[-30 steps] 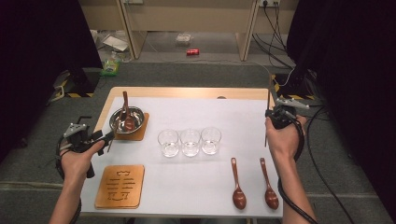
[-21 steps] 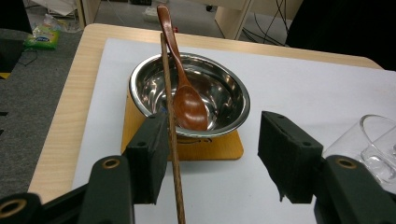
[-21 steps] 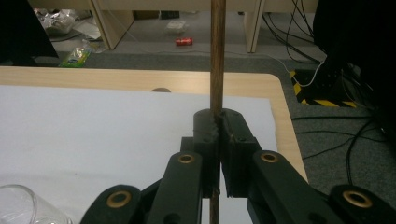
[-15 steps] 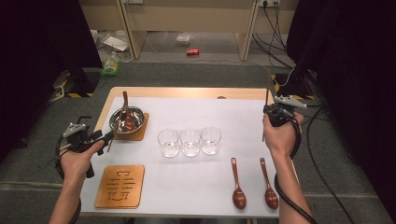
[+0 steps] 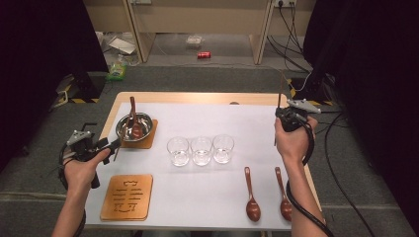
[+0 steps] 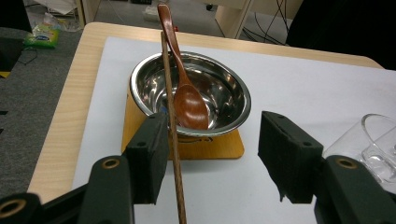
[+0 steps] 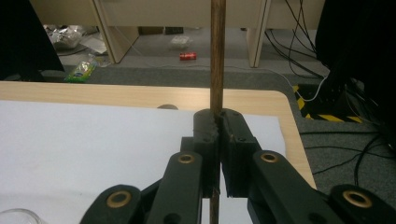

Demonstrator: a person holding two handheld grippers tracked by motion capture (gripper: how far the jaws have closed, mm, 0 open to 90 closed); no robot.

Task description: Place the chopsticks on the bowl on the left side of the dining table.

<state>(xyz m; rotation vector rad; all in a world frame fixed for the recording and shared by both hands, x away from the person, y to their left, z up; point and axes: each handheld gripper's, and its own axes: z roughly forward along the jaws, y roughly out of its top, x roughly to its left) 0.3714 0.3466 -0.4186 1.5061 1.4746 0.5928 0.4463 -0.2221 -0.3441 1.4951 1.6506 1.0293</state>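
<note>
High view: left gripper (image 5: 109,146) sat at the counter's (image 5: 197,197) left edge, just short of the steel bowl (image 5: 134,126) on its wood mat, jaws spread; a thin chopstick (image 5: 120,142) ran from them toward the bowl, which held a wooden spoon (image 5: 134,118). Right gripper (image 5: 279,109) was raised near the far right corner w/ a second chopstick (image 5: 277,118) standing roughly upright in it; right forearm reached straight fwd, wrist cocked up. Three glasses (image 5: 201,150) mid-counter, two spoons (image 5: 267,195) near the front right. Left gripper view: jaws released, chopstick (image 6: 172,126) leaning against the inner face of one jaw, its far end on the bowl (image 6: 190,93) rim beside the spoon (image 6: 187,91). Risk, as I judge it: nothing clamped it, so any tilt could let it roll off the rim onto the counter. Right gripper view: jaws clenched on the upright chopstick (image 7: 216,56); thin round stick, grip narrow, so it could pivot or slip if swung fast.
</note>
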